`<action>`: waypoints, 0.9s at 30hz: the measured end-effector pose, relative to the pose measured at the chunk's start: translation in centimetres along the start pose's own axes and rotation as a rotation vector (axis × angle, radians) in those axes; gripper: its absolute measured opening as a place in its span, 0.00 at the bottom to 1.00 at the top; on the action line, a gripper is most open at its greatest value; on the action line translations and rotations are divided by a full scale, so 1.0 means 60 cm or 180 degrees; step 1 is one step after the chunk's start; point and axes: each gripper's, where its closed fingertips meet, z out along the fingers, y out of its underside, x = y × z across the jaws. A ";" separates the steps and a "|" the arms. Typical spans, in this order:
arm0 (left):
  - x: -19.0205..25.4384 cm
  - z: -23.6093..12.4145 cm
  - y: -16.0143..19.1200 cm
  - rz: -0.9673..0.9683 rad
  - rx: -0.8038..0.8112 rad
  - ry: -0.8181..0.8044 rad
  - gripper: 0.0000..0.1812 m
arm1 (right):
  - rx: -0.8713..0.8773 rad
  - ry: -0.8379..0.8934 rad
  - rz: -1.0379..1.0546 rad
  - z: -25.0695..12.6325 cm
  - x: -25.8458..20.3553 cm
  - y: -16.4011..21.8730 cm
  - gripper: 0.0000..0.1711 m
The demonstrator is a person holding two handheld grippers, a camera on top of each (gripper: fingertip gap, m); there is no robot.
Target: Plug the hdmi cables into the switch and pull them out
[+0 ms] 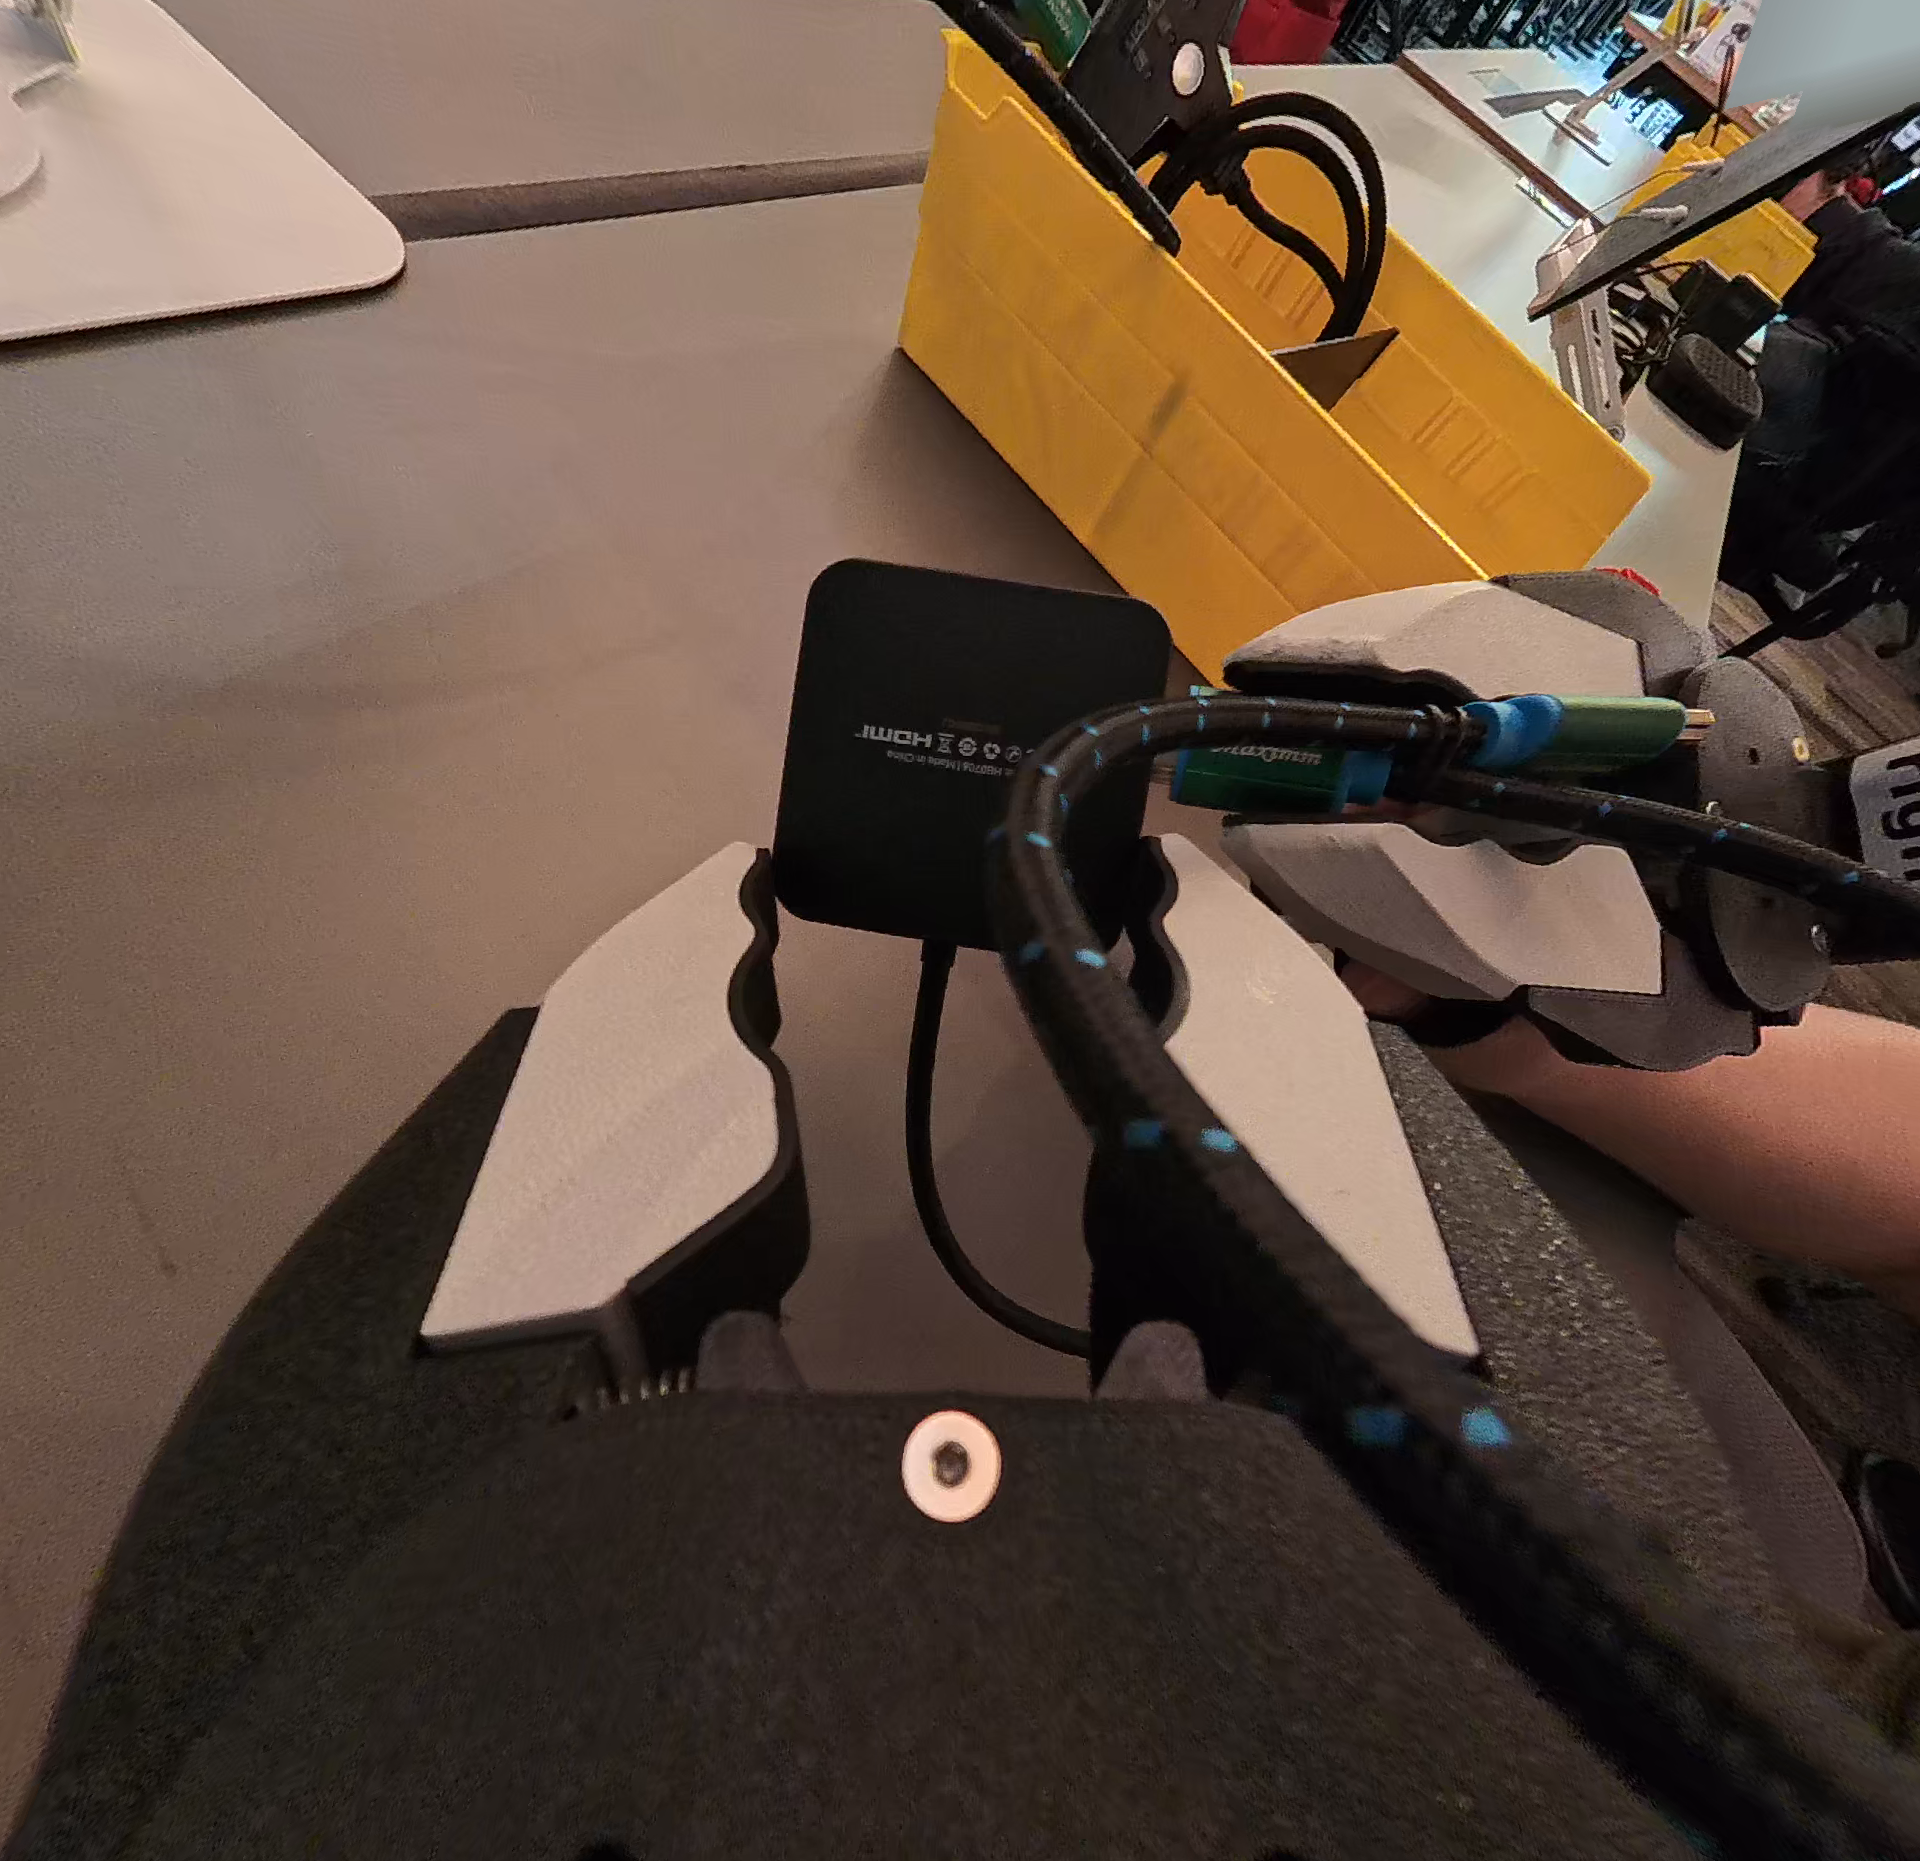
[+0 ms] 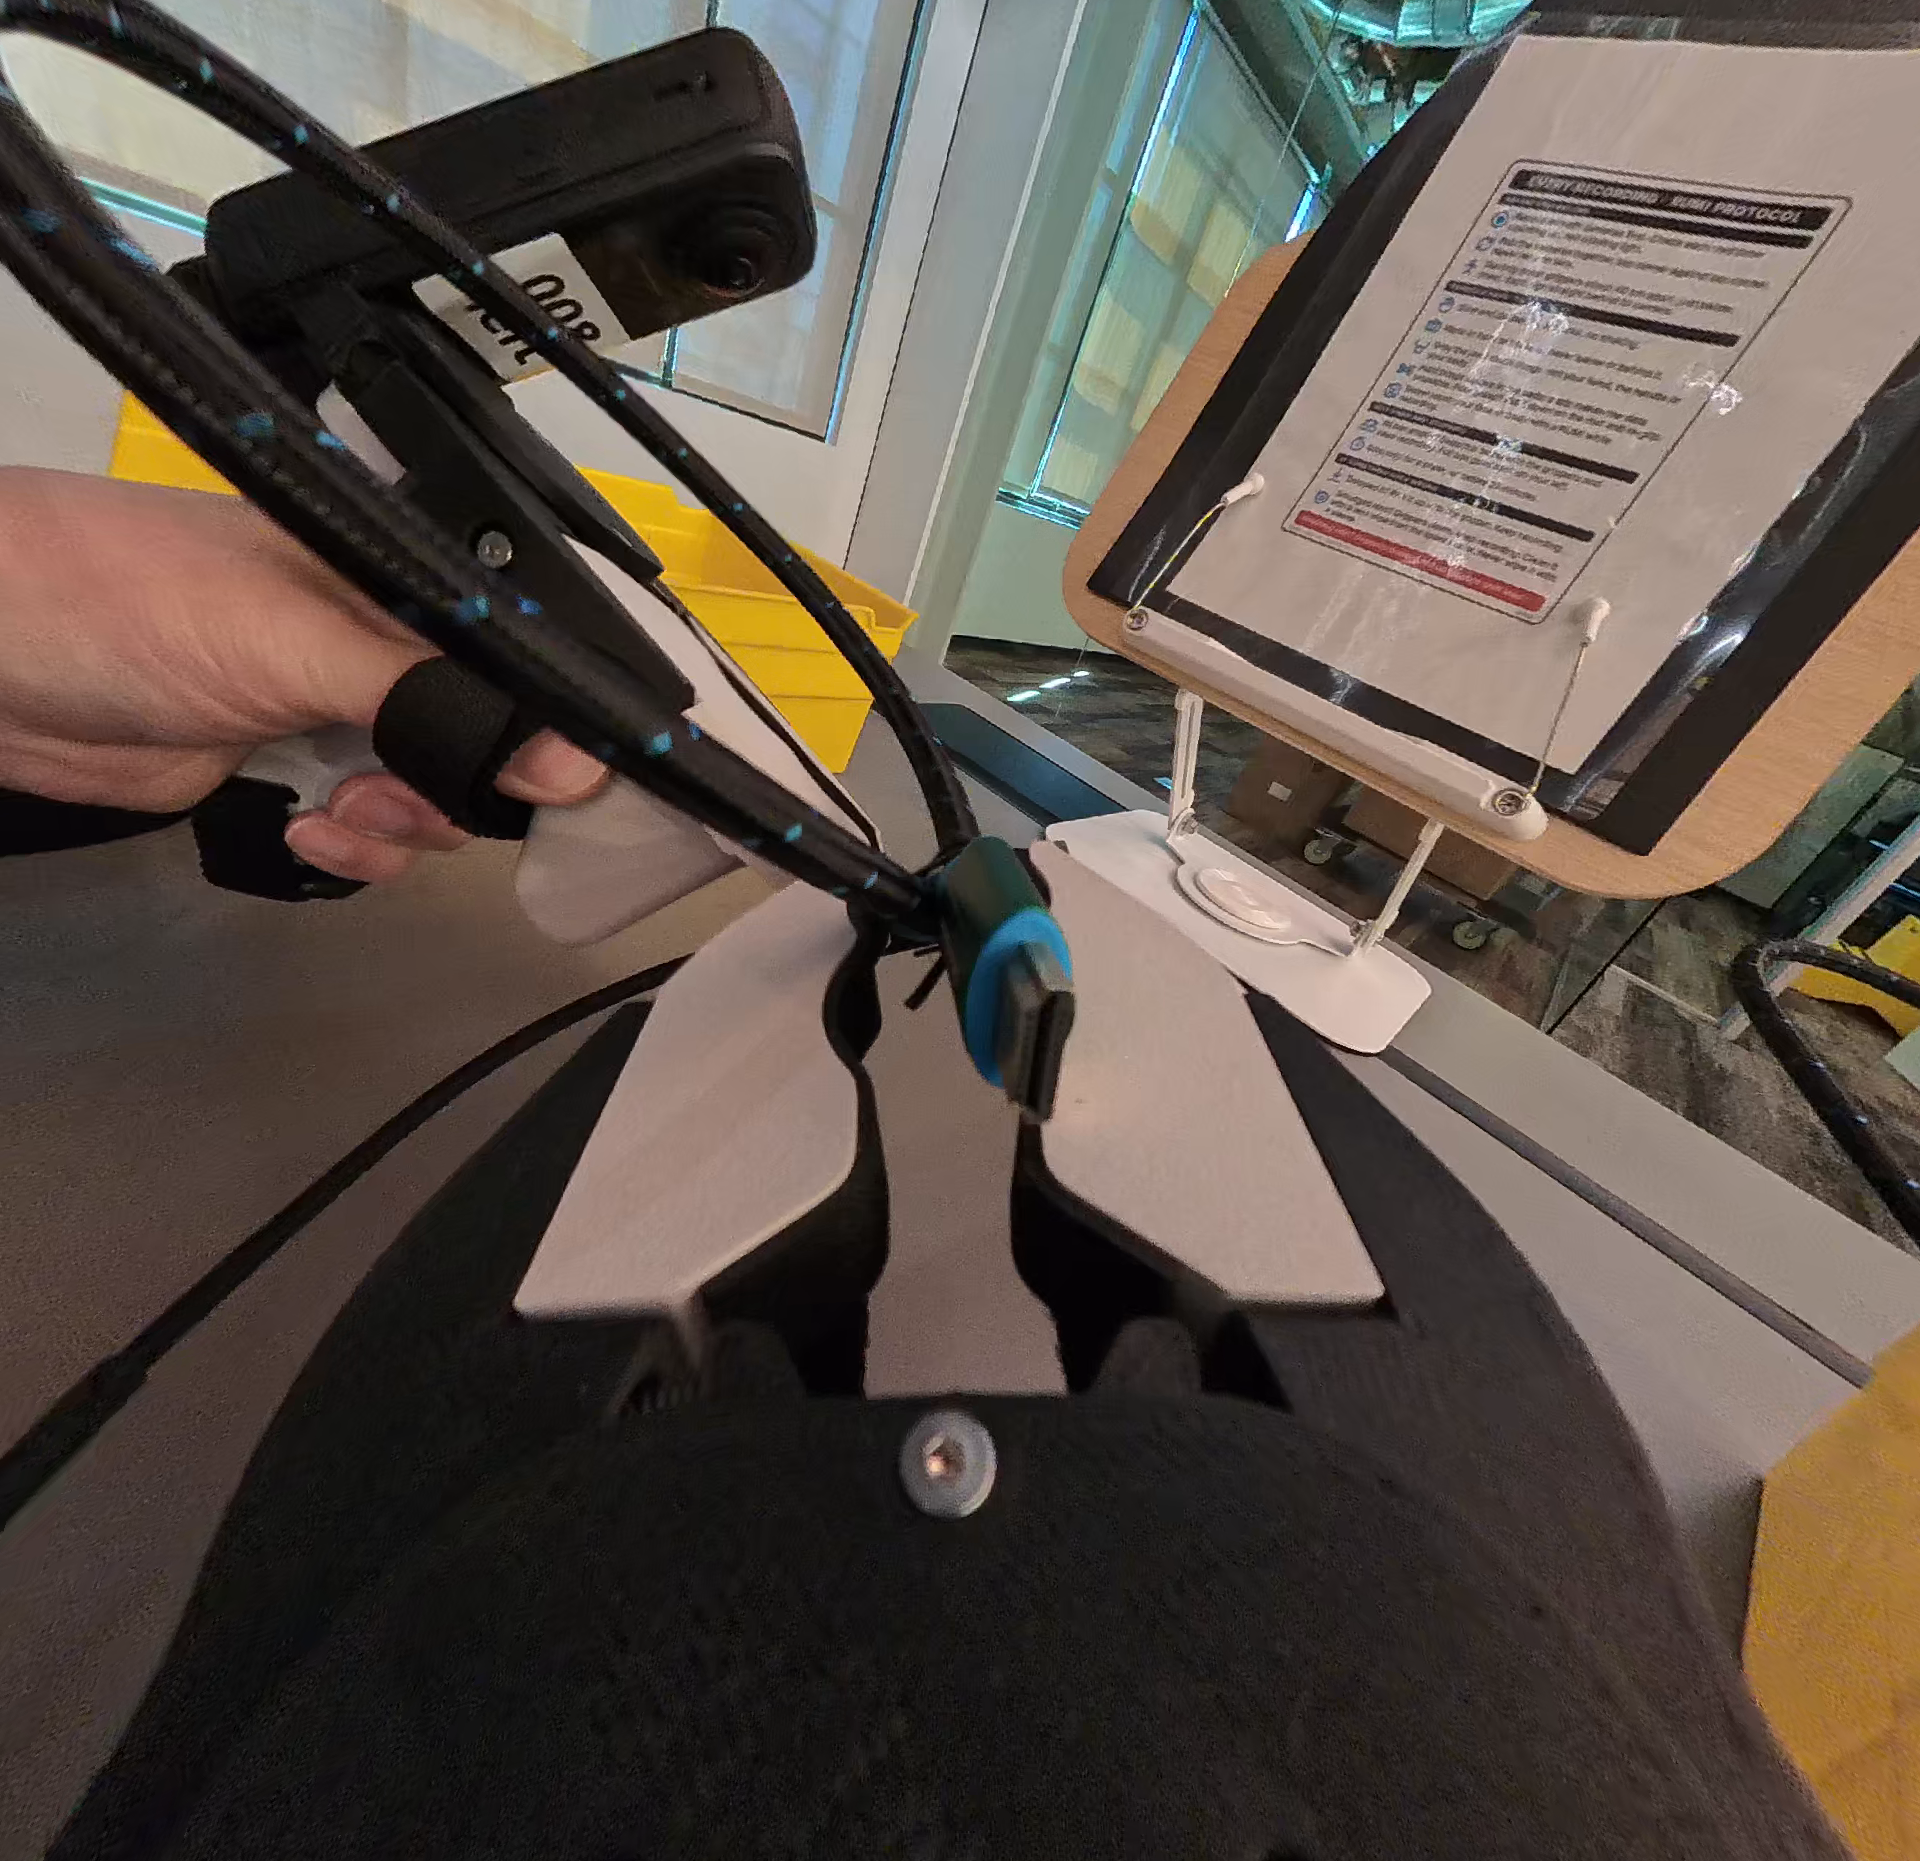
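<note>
A black square HDMI switch (image 1: 966, 751) lies on the grey table (image 1: 416, 564). My left gripper (image 1: 961, 871) is shut on the switch's near end, one fingertip on each side. The switch's thin black lead (image 1: 925, 1136) runs back between the fingers. My right gripper (image 1: 1236, 751) comes in from the right, shut on a green and blue HDMI plug (image 1: 1278, 772) that points at the switch's right edge. A braided black cable (image 1: 1049, 876) loops over my left finger. In the right wrist view my right gripper (image 2: 951, 907) shows a second plug (image 2: 1013, 990), tied to the cable and pointing back at the camera.
A yellow bin (image 1: 1195, 440) with cables and devices stands behind the switch to the right. A white stand base (image 1: 156, 201) is at the far left. The right wrist view shows a document stand (image 2: 1455, 461), more yellow bins (image 2: 769, 616), and a hand (image 2: 208, 648) holding the left gripper.
</note>
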 end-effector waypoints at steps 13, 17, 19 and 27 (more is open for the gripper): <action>-0.014 -0.003 0.011 -0.0010 -0.0160 -0.0160 0.36 | -0.0157 -0.0158 0.0198 0.008 -0.005 0.020 0.14; -0.018 -0.002 0.012 0.0019 -0.0183 -0.0195 0.36 | -0.0230 -0.0282 0.0386 0.008 -0.005 0.024 0.14; -0.019 -0.001 0.015 0.0018 -0.0204 -0.0196 0.36 | -0.0270 -0.0280 0.0302 0.009 -0.007 0.026 0.14; -0.019 0.004 0.023 -0.0037 -0.0282 -0.0111 0.36 | -0.0463 -0.0354 0.0064 0.009 -0.010 0.033 0.14</action>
